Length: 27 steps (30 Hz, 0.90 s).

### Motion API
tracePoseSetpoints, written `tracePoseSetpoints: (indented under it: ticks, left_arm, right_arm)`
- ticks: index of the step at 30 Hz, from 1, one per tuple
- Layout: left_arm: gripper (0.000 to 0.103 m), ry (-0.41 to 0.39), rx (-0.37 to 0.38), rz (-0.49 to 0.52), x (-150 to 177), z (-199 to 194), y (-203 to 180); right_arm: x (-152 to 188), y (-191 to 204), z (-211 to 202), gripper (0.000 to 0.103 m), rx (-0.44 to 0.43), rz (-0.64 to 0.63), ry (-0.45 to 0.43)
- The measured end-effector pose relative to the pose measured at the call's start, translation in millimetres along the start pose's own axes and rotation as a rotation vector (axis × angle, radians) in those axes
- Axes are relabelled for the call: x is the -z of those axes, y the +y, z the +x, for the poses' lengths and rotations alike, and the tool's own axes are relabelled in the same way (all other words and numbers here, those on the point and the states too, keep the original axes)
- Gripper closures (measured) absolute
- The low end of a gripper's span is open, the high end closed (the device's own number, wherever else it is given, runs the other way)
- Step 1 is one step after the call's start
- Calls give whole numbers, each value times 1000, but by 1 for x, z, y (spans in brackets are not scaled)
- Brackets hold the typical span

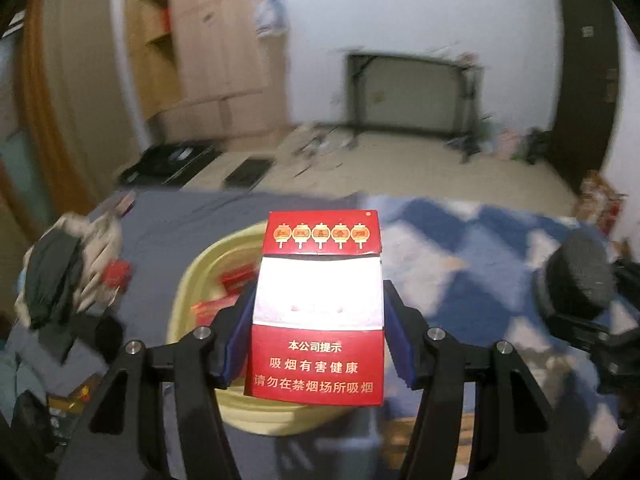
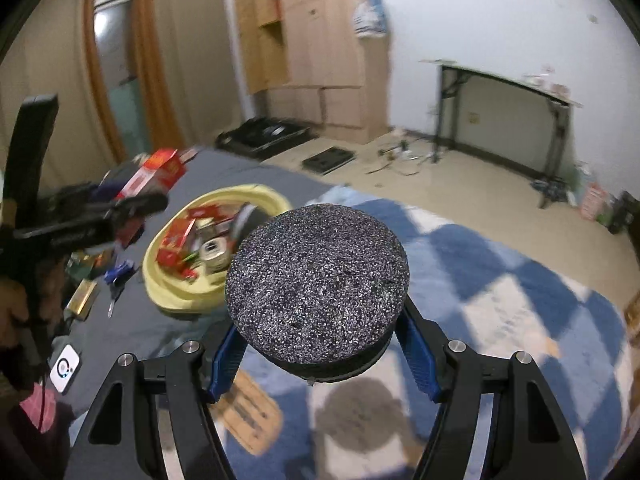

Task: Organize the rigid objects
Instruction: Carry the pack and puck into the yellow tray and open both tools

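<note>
So the landmark here is the yellow basin (image 2: 176,296), sitting on a grey sheet (image 2: 132,332) that covers the left part of the bed. Left of the basin there's loose clutter on the sheet: a gold box (image 2: 82,298), a small blue item (image 2: 120,270) and a white card with a ring logo (image 2: 64,368). In the left wrist view a heap of dark and beige clothes (image 1: 60,276) sits further left of the basin.

The left gripper (image 1: 316,332) is clamped on a red and white cigarette pack (image 1: 316,312), blue pads pressed to both sides, held upright in the air right over the basin. The basin itself already has red packs (image 2: 176,240) and a can (image 2: 214,254) in it, kinda jumbled.

Right of the basin, the right gripper (image 2: 320,344) is closed around a round black speckled disc (image 2: 316,284), flat face up, hovering above a blue and white checkered blanket (image 2: 500,280) that covers the rest of the bed. You can see the disc's shadow on the blanket underneath.

Room-wise: behind the basin there's beige tile floor (image 2: 440,184) with a couple of black trays (image 2: 264,134) on it, and a wooden wardrobe (image 2: 316,48) against the wall. Orange curtains (image 2: 148,64) hang to the far left. Way off to the right of the basin, a black-framed folding table (image 2: 504,116) stands against the white wall (image 2: 500,12), with some clutter around its legs. Both views are pretty blurry.
</note>
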<state>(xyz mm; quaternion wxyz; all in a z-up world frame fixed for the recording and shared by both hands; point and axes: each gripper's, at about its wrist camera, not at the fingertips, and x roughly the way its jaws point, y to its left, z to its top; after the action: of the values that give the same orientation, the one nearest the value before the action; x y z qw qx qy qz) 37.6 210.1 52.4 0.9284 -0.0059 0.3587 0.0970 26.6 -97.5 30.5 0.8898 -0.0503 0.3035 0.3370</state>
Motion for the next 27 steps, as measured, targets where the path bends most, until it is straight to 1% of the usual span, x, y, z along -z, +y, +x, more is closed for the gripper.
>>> tracePoseSetpoints:
  ticks: [2,3,5,6,7,10,12,14,17,20,22,23,24,25,26,27]
  left_arm:
    - [43,48,-13,-82,8,27,31]
    - [43,80,-41,-129,14,40,47]
    - [43,127,-62,-209,27,59,67]
    - [43,142,-73,-239,34,68,74]
    - [43,161,-85,-246,42,73,75]
    - [43,184,-85,-239,52,89,79]
    - [43,202,-88,-238,55,100,82]
    - [43,223,-86,-245,62,112,84]
    - [43,222,-92,-256,65,116,89]
    - [42,220,-85,-290,65,119,95]
    - [25,222,-77,-308,66,119,96]
    - [20,220,-63,-314,66,119,96]
    - [11,215,-62,-321,65,116,94]
    - [7,209,-68,-325,65,113,92]
    - [6,190,-80,-350,64,107,91]
    - [2,183,-87,-372,62,104,91]
  right_arm:
    - [-11,17,30,34,-33,-29,24]
    - [-18,25,46,34,-55,-39,35]
    - [-29,43,81,34,-91,-63,66]
    - [-35,44,98,34,-107,-76,79]
    - [-38,53,116,34,-126,-99,96]
    - [-37,67,160,34,-163,-148,140]
    - [-39,74,186,34,-153,-177,150]
    - [-44,75,197,34,-162,-190,144]
    - [-40,82,214,33,-151,-207,157]
    - [-39,87,220,33,-151,-247,134]
    - [-37,91,222,32,-152,-256,137]
    - [-37,92,224,32,-149,-266,137]
    - [-36,98,228,31,-148,-269,136]
    - [-36,103,232,24,-153,-269,135]
    - [-36,104,233,16,-167,-263,133]
    - [-36,103,230,12,-187,-254,128]
